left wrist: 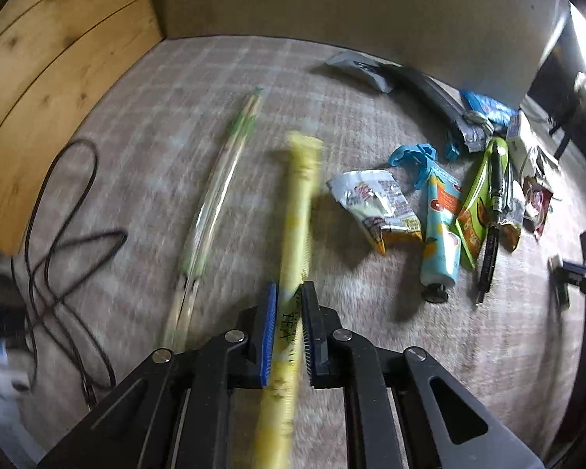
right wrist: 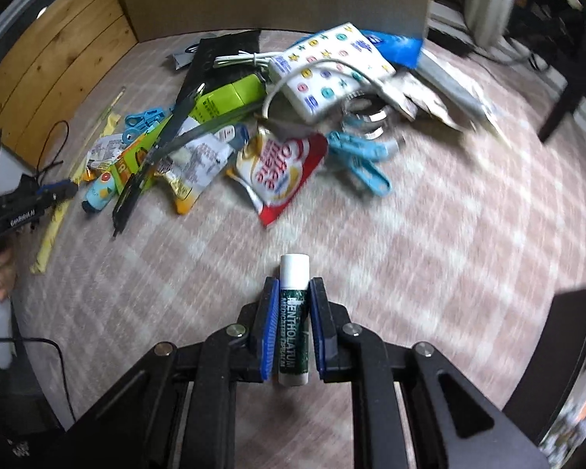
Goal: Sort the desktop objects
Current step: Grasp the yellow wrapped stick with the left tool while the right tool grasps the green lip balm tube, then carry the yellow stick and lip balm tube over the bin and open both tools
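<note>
While the left claw (left wrist: 288,305) pinched a tea stick (left wrist: 297,211), the right claw (right wrist: 292,305) pinched a balm tube (right wrist: 293,312). Most of the pile (right wrist: 254,117) lay unsorted on the tabletop (right wrist: 449,234), so sorting seemed barely begun.

The cloth (right wrist: 429,242) is matt woven plaid. The panel (left wrist: 50,74) is knotty wood. The sachet (left wrist: 297,211) looks like glossy yellow foil, the balm (right wrist: 293,312) like smooth plastic, and the pads (right wrist: 267,332) like ribbed blue rubber.
</note>
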